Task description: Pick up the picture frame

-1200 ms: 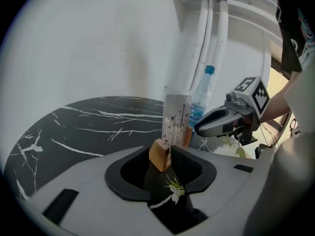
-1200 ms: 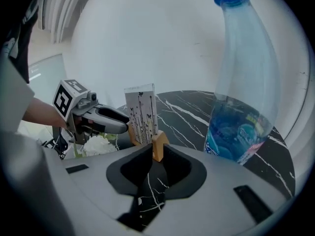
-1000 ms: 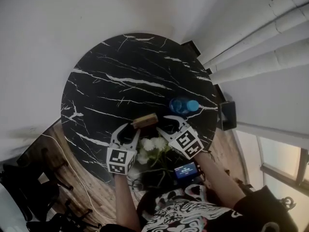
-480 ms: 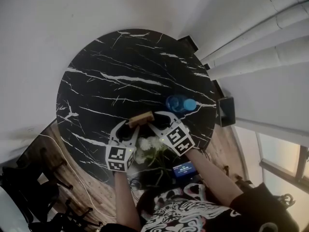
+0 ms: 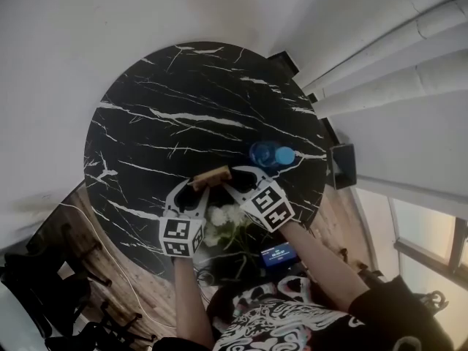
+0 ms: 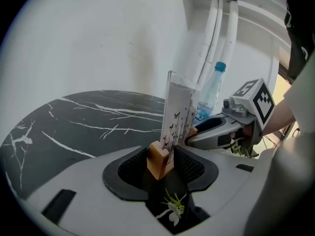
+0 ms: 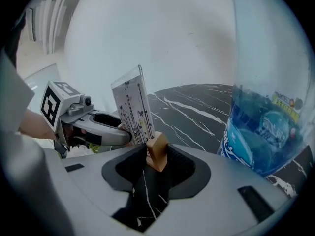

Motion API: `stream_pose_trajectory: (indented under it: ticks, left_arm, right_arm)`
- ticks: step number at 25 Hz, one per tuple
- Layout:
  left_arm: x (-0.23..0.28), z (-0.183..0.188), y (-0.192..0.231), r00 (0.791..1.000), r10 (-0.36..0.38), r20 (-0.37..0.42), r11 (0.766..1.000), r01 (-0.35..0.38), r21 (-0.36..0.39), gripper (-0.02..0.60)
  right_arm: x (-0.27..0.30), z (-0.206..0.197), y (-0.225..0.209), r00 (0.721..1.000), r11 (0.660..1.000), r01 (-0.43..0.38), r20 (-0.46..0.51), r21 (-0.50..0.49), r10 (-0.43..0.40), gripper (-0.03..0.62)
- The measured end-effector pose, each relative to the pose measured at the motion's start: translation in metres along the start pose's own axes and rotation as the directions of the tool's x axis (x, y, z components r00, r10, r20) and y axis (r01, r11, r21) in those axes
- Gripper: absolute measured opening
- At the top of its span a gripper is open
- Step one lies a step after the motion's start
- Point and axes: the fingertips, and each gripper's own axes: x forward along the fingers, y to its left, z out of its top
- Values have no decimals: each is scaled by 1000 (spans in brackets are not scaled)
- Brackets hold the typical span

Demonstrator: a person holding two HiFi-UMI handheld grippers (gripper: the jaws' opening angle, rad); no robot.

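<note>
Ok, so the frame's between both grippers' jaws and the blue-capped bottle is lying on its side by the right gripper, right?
No: the bottle stands upright, as the left gripper view shows. The frame is between the jaws of the left gripper and the right gripper.
</note>
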Motion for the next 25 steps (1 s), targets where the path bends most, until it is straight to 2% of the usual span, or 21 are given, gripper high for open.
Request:
stream_pose_trajectory:
  ticks: [14, 25]
  left_arm:
    - [0, 9, -8, 1000, -22, 10, 997, 23, -70, 169]
    - [-11, 22, -14, 999, -30, 23, 997, 32, -68, 169]
  right_arm:
    - [-13, 2, -3, 1000, 993, 7, 8, 121, -8, 123]
    - [-27, 12, 1, 999, 987, 0, 37, 160, -6, 123]
